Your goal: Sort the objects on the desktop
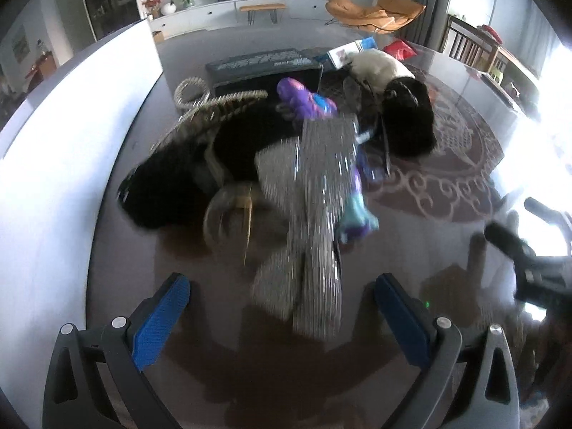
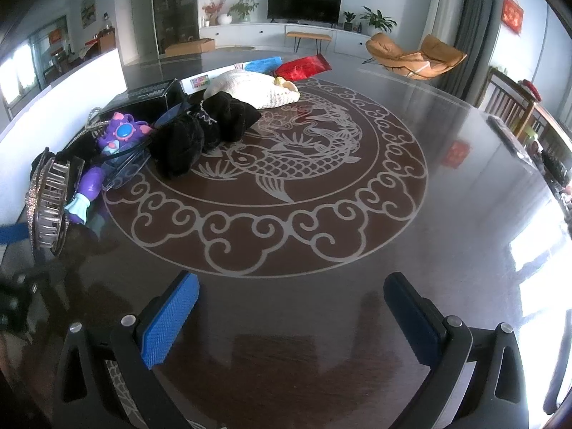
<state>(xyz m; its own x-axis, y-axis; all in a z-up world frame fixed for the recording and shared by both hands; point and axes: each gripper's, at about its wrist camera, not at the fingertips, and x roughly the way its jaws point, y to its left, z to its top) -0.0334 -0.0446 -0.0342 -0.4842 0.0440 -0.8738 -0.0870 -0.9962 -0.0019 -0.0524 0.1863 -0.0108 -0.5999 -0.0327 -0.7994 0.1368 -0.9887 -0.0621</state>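
Observation:
A sparkly silver rhinestone bow accessory (image 1: 314,221) hangs blurred in mid-air just ahead of my left gripper (image 1: 282,307), whose jaws stand wide open around nothing. The bow also shows at the left edge of the right wrist view (image 2: 48,207). Behind it lie a purple toy (image 1: 304,102), a black bag with rhinestone trim (image 1: 200,157) and black plush items (image 1: 407,114). My right gripper (image 2: 289,307) is open and empty above the bare dark table (image 2: 464,214), with the purple toy (image 2: 118,136) and black plush (image 2: 207,128) to its far left.
A black box (image 1: 264,68), a white knitted item (image 2: 254,89), a blue packet (image 2: 262,64) and a red packet (image 2: 304,66) lie at the table's back. A white wall (image 1: 71,143) runs along the left. The carp pattern (image 2: 286,164) marks the table's middle.

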